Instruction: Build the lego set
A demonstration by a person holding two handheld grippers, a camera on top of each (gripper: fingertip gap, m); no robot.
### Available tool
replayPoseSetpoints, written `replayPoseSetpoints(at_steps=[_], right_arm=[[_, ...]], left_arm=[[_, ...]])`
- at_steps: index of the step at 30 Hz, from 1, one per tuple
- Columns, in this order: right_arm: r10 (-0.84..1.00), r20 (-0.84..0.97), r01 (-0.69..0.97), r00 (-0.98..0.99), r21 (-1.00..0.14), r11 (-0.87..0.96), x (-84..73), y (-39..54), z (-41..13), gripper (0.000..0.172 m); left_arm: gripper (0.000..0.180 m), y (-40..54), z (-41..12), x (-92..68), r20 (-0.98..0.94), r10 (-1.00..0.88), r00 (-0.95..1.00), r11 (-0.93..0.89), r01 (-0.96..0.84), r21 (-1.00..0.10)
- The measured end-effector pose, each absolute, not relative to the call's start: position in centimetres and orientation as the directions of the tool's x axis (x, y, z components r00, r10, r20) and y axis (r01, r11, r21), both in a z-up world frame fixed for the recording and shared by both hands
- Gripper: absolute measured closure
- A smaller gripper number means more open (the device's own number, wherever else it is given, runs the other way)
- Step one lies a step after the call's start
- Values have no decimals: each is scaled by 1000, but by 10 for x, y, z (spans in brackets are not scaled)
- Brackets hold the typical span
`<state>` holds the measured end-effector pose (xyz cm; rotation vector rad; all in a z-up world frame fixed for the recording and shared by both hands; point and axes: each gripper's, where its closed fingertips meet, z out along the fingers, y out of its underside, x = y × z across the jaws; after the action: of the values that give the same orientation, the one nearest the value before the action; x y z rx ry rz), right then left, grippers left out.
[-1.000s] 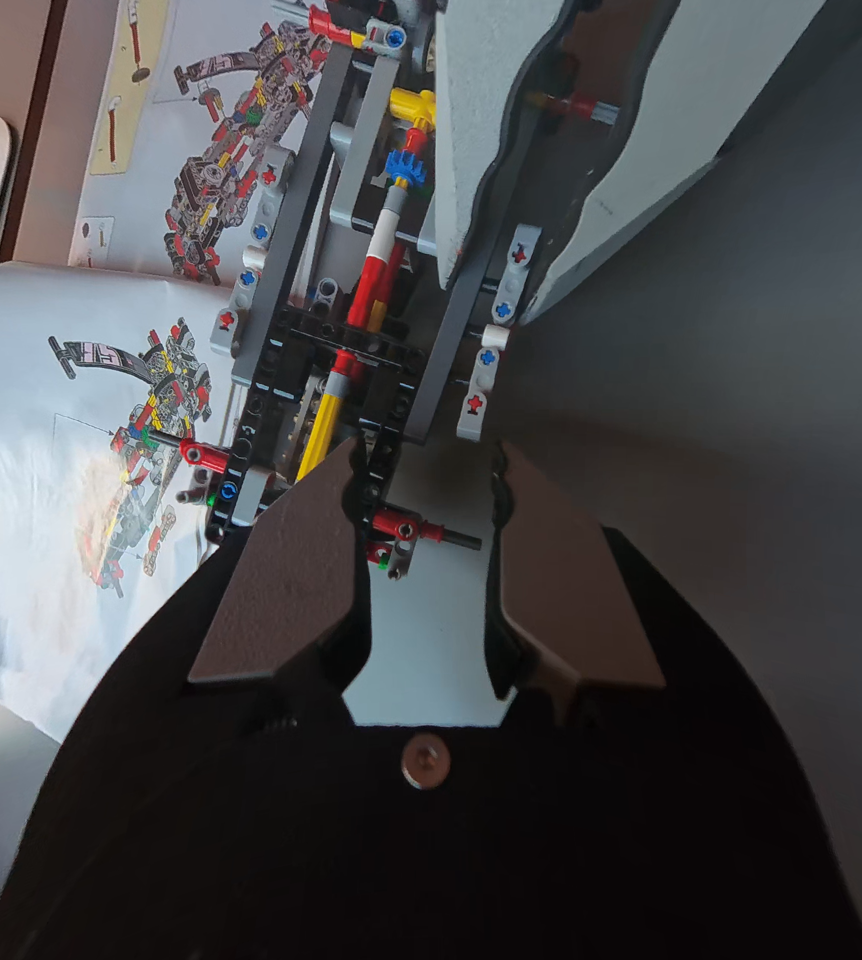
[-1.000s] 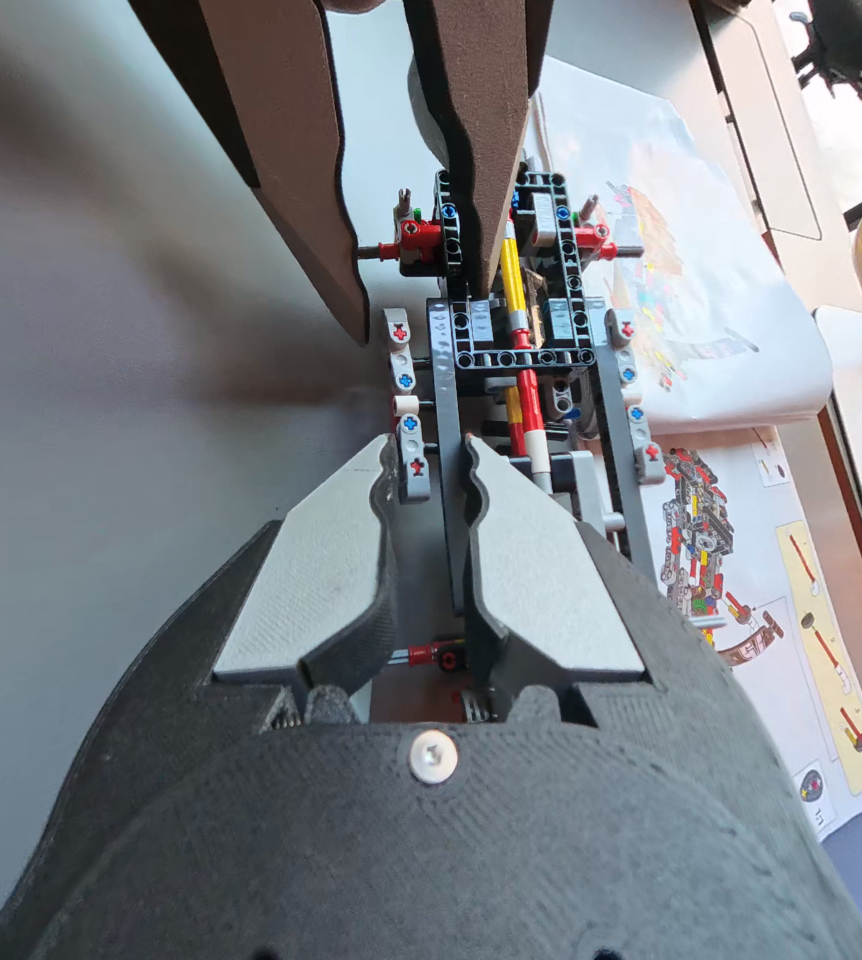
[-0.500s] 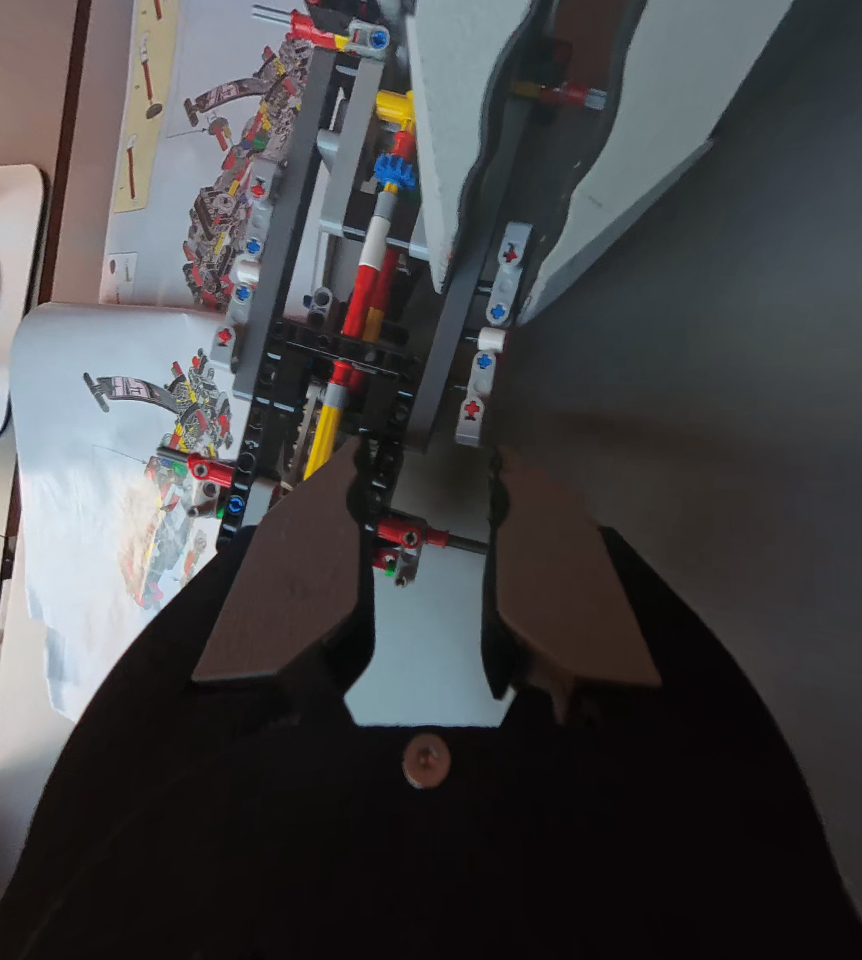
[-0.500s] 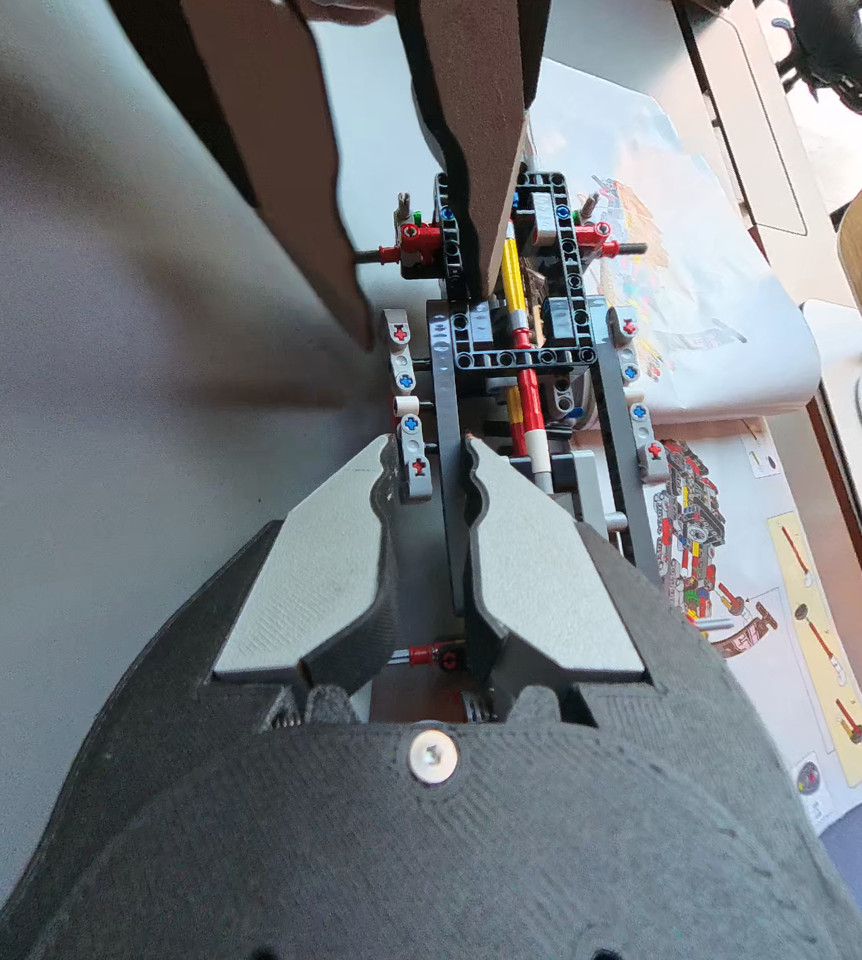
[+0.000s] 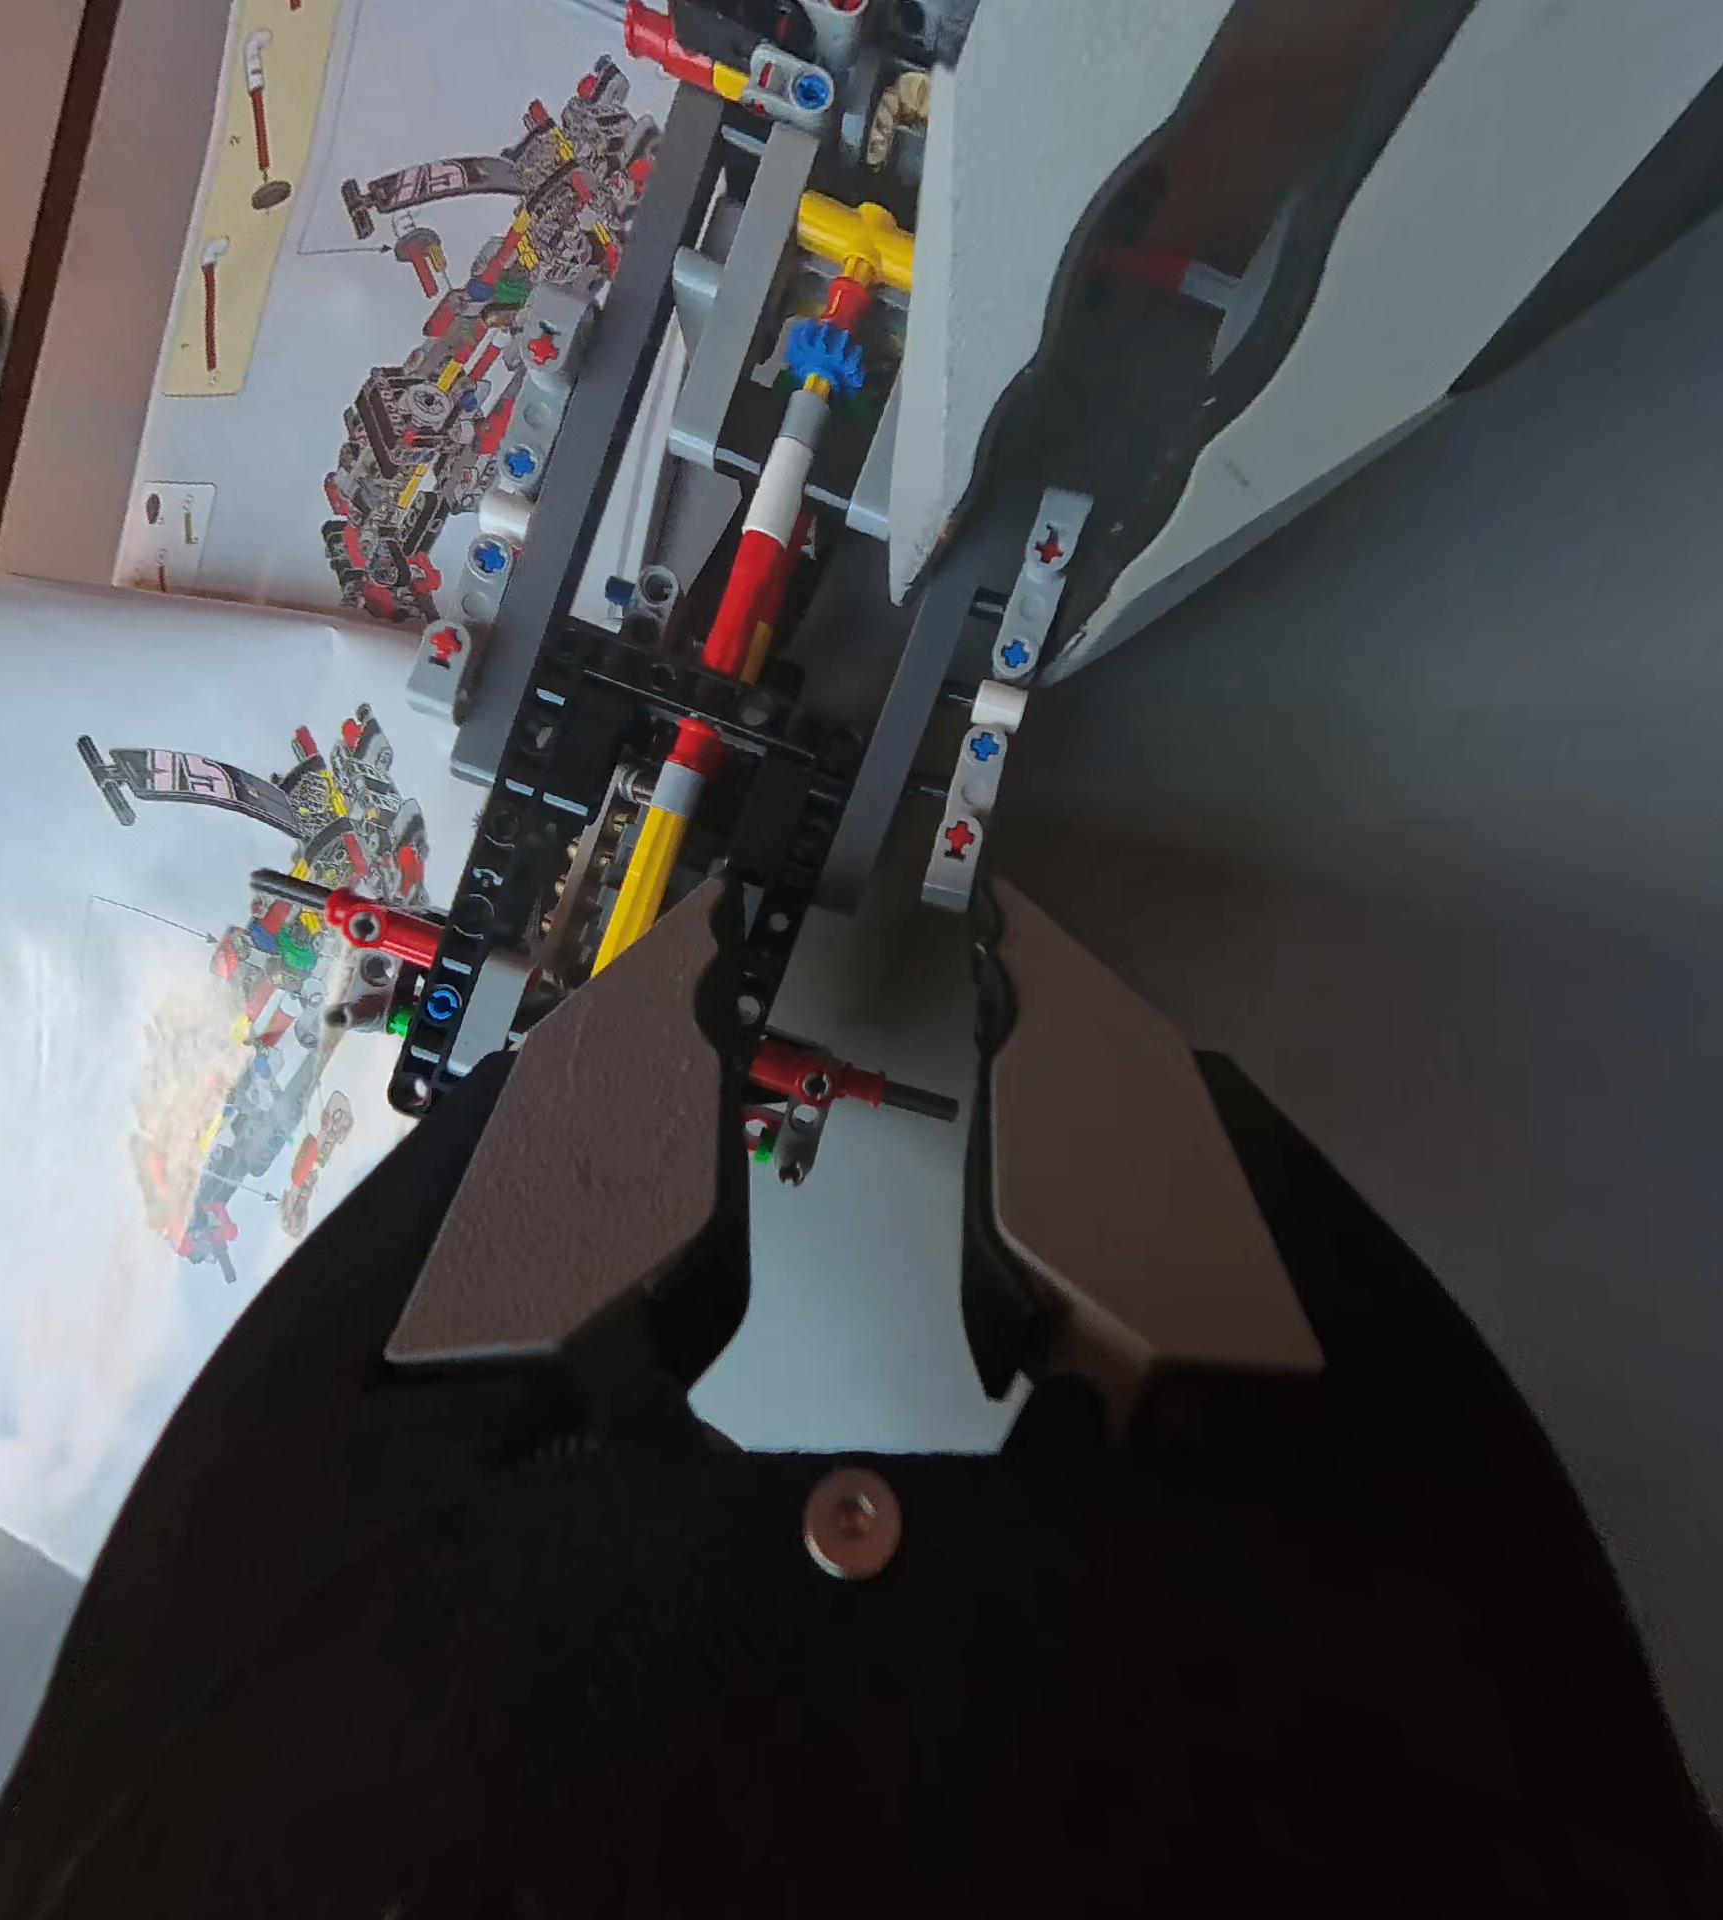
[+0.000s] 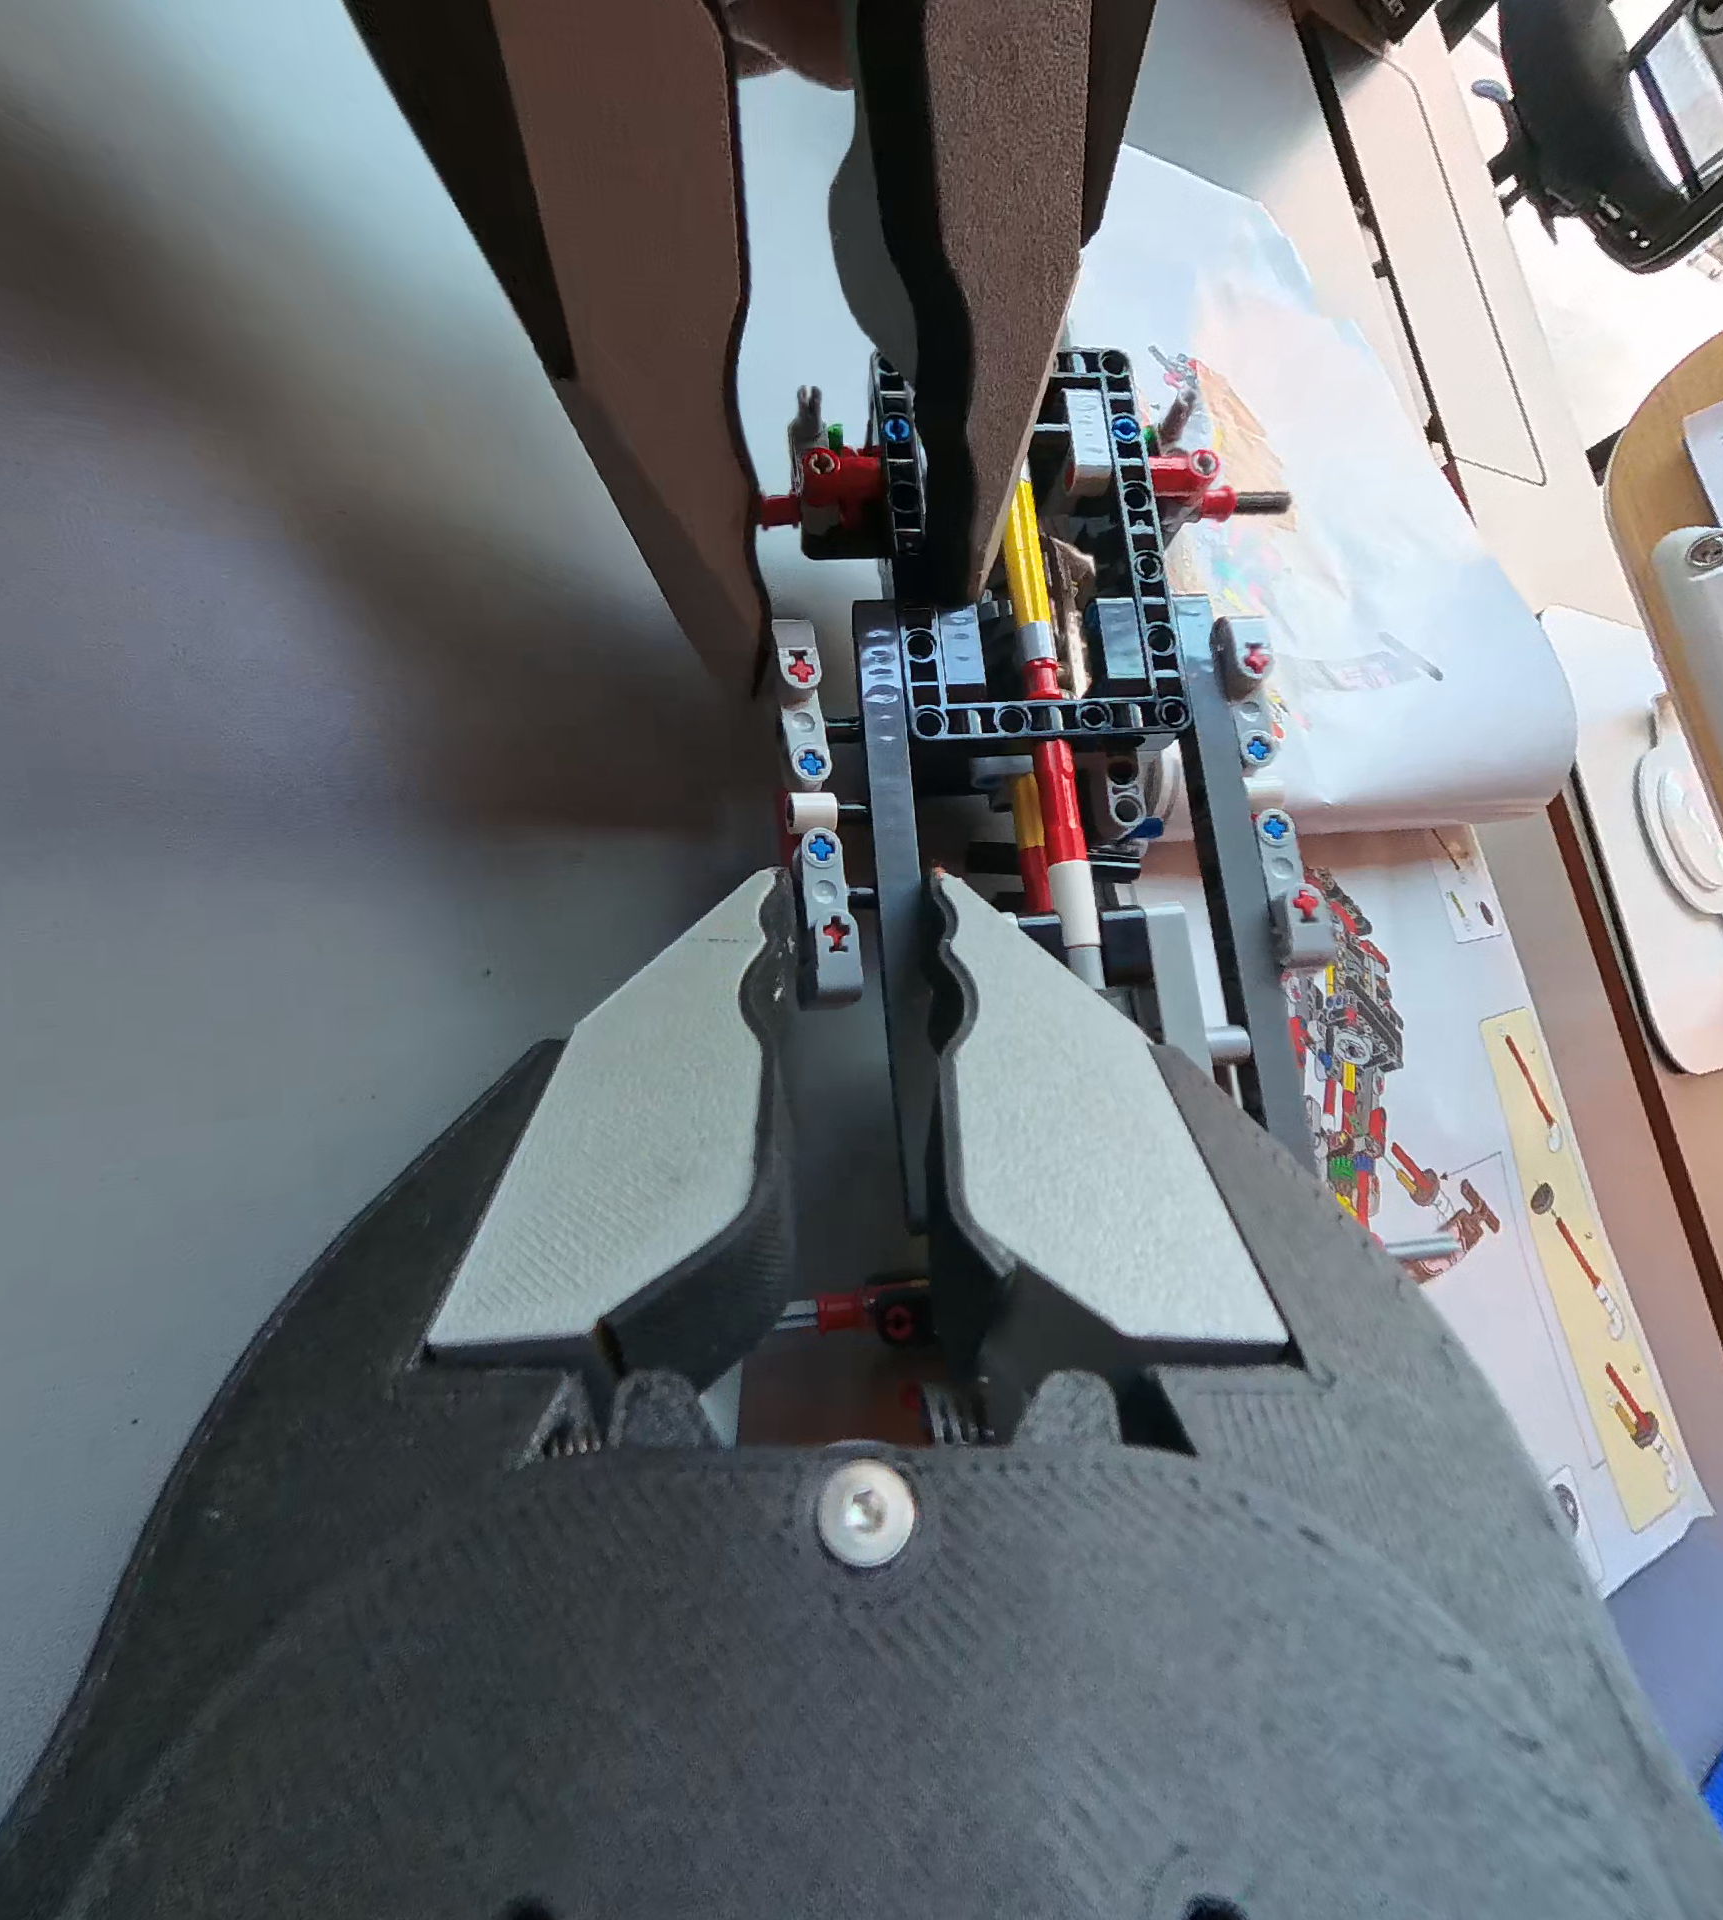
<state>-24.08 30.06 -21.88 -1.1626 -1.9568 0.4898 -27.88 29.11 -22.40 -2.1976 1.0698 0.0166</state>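
Your right gripper (image 6: 862,914) is clamped on the dark grey side beam (image 6: 893,935) of the plastic chassis (image 6: 1044,707), gripping its light grey link too. The chassis lies on the grey table (image 6: 213,727), long axis running between your grippers. Your left gripper (image 5: 852,914) is apart, one finger (image 5: 608,1122) touching the black studded frame (image 5: 763,935).

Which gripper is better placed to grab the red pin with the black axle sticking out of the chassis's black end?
Left gripper: it is open astride the red pin, while the right gripper is clamped on the dark grey side beam.
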Motion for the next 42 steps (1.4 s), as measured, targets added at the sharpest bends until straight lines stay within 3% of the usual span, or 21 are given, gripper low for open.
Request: replayPoseSetpoints(at_steps=[3, 6, 19, 22, 27, 31, 33, 39, 42], right_arm=[[862, 433, 555, -263, -663, 502, -240, 302, -219, 150], [862, 435, 547, -262, -669, 504, -241, 303, -219, 148], [878, 386, 555, -284, -681, 479, -240, 312, -220, 148], [867, 421, 537, -264, -683, 495, -241, 315, -219, 147], [850, 447, 524, -279, -671, 525, -237, 312, -221, 147], [860, 432, 528, -271, -681, 508, -238, 312, -219, 148], [873, 404, 535, -272, -691, 487, -237, 311, -218, 148], [911, 259, 539, -321, -741, 401, -224, 284, -215, 147], [895, 335, 519, -294, -731, 444, -218, 276, -217, 147]], left_arm=[[140, 294, -225, -279, -319, -687, 653, -416, -713, -564], [151, 297, -224, -282, -368, -678, 636, -391, -736, -553], [144, 304, -227, -281, -438, -639, 633, -363, -750, -554], [152, 306, -224, -283, -470, -598, 649, -373, -745, -554], [136, 296, -228, -276, -560, -566, 605, -318, -787, -528], [136, 298, -227, -276, -471, -607, 640, -330, -742, -583], [146, 299, -224, -276, -399, -631, 666, -373, -710, -597], [162, 265, -219, -266, -283, -714, 640, -441, -726, -528], [154, 248, -205, -258, -294, -688, 663, -409, -690, -597]])
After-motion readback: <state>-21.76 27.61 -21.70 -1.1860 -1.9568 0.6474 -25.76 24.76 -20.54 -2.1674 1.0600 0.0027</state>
